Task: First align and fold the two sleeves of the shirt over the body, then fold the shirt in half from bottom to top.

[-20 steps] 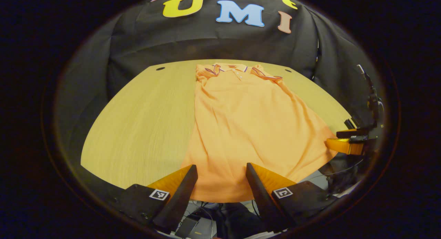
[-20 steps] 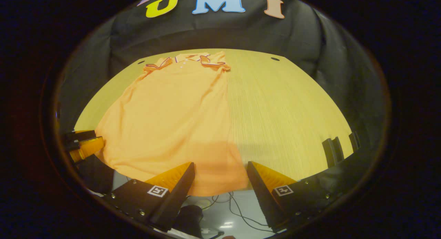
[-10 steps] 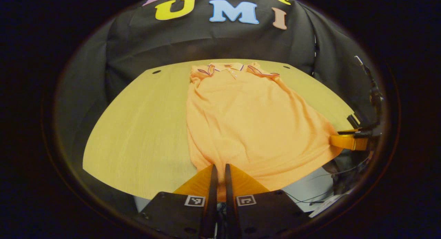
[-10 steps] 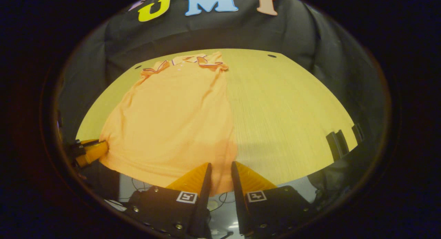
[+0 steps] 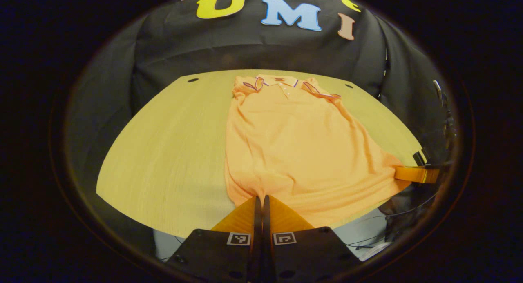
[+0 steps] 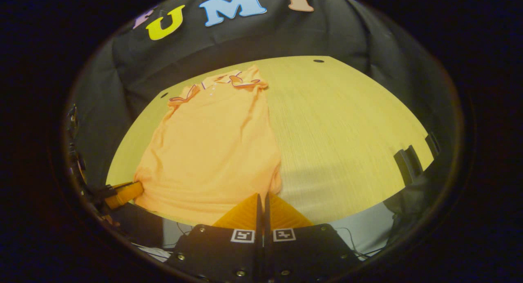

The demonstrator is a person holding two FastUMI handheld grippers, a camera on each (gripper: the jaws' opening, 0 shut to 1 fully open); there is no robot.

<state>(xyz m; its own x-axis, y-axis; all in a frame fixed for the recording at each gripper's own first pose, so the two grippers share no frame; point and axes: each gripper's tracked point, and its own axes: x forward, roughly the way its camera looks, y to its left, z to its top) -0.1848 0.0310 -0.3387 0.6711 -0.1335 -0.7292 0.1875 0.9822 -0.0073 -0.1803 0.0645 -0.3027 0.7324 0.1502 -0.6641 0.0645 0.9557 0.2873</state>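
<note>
Left gripper (image 5: 262, 198), jaws closed to a slit on the near hem of the orange short-sleeved knit polo shirt (image 5: 294, 148); right gripper (image 6: 262, 195), likewise pinched together on the same hem at its other corner. The shirt lies flat and lengthwise on the pale wooden table (image 5: 163, 152), collar at the far edge, both sleeves already folded in over the body. The cloth appears light, limp and readily creased: it will sag between the two holds. The hem corners are judged the proper grip points for carrying the bottom up to the collar.
</note>
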